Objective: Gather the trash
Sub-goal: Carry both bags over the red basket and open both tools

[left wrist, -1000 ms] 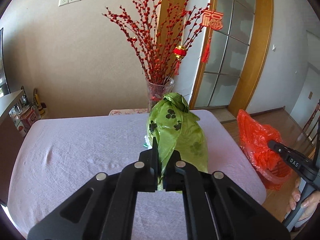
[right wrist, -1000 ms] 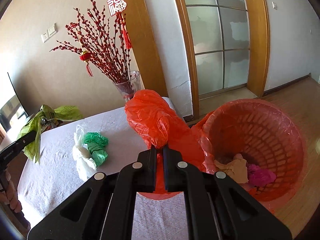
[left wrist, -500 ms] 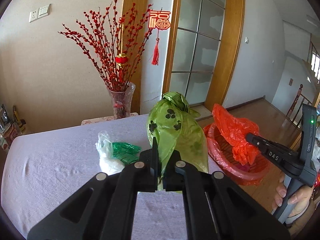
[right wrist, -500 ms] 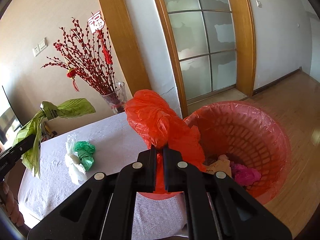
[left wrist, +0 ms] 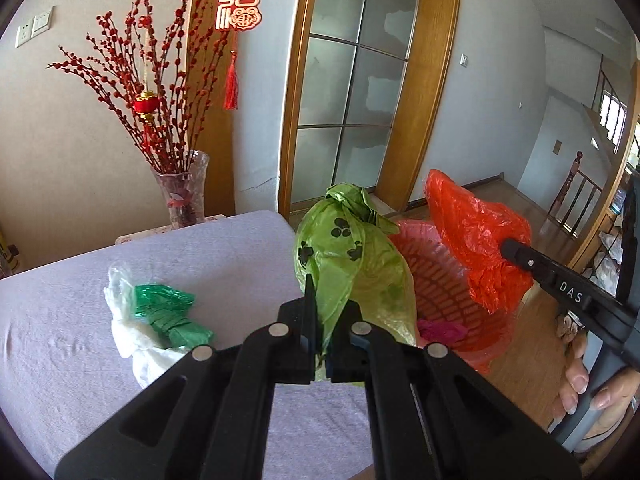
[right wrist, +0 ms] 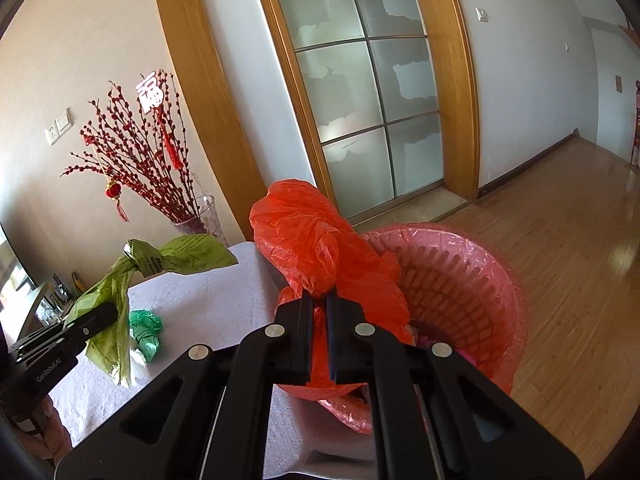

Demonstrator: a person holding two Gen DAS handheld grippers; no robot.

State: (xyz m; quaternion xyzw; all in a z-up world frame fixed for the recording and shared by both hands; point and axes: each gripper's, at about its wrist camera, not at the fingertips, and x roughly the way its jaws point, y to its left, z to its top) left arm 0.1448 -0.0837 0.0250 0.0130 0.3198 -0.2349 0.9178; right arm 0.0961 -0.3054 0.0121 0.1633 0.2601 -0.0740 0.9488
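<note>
Holding 2 bags: left gripper [left wrist: 320,312] fingers pinched tight on the green bag [left wrist: 352,264] mid-frame, right gripper [right wrist: 319,308] clamped on the orange bag [right wrist: 320,248] over the pink basket [right wrist: 480,280]. Both look light, floppy, slippery; I'd grip near the knot.

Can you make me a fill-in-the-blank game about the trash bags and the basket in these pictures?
1. The left gripper is shut on a bag whose color is ____.
2. The right gripper pinches the ____ liner bag of the pink basket.
3. The dark green bag and white bag lie on the ____.
4. The red berry branches stand in a glass ____.

Missing words: light green; red; table; vase
</note>
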